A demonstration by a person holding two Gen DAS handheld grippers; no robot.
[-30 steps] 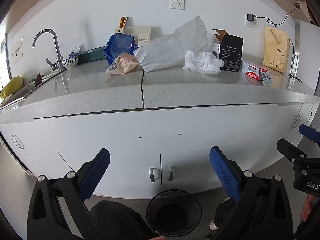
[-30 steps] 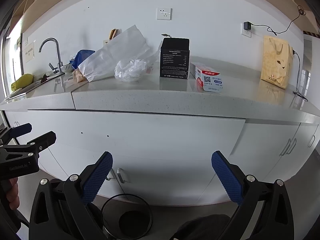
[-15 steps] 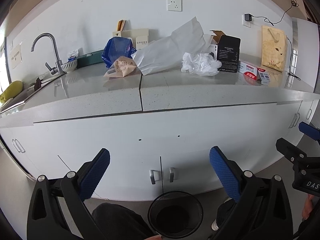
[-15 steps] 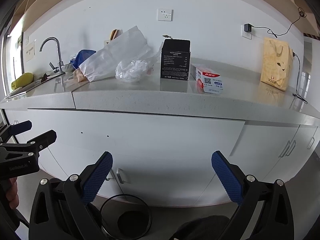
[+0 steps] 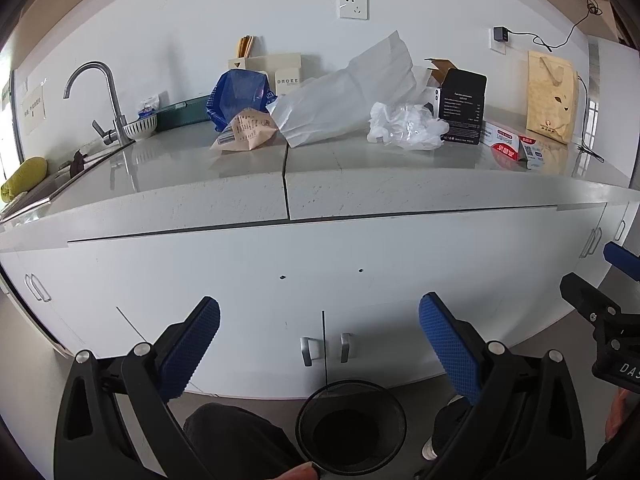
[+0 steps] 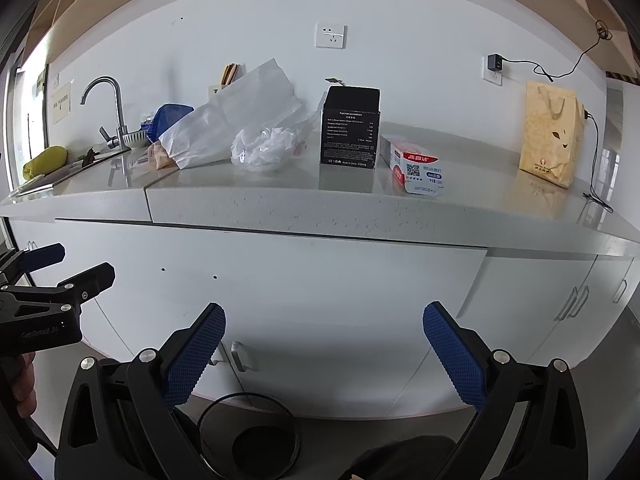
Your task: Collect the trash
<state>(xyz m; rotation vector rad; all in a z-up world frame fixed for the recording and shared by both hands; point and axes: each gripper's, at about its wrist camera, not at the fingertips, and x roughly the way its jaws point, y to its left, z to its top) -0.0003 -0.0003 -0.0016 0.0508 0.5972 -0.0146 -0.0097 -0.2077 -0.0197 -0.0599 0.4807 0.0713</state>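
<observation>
**White, crinkly trash waits up on the counter**

White plastic and paper make up most of the trash here. Both grippers hang low in front of the cupboard doors. The left gripper point(image 5: 319, 338) has its blue pads spread wide and holds nothing. The right gripper point(image 6: 324, 342) is spread wide too, and it is empty.

The trash sits high above and well ahead of both grippers, on the grey counter point(image 5: 360, 184). The crumpled clear plastic point(image 5: 404, 127) is up and a bit to the right of the left gripper. It looks very light, soft and squashy. I think it could slip, so pinching a thick bunch in the middle seems best. The big white paper bag point(image 5: 344, 96) lies on its side next to it. It looks light but floppy, so grab a folded edge. The small tan paper bag point(image 5: 246, 130) is up and left, just beside a blue bag point(image 5: 236, 94).

The black box point(image 6: 350, 126) is stiff and stands upright, just above the right gripper. Its small white print is too tiny to read. The red and white box point(image 6: 420, 168) beside it has a square code and Chinese writing. A cream box point(image 5: 286, 76) at the back says "DROEE".

The black wire bin point(image 5: 351, 426) sits on the floor, below the left gripper.
</observation>
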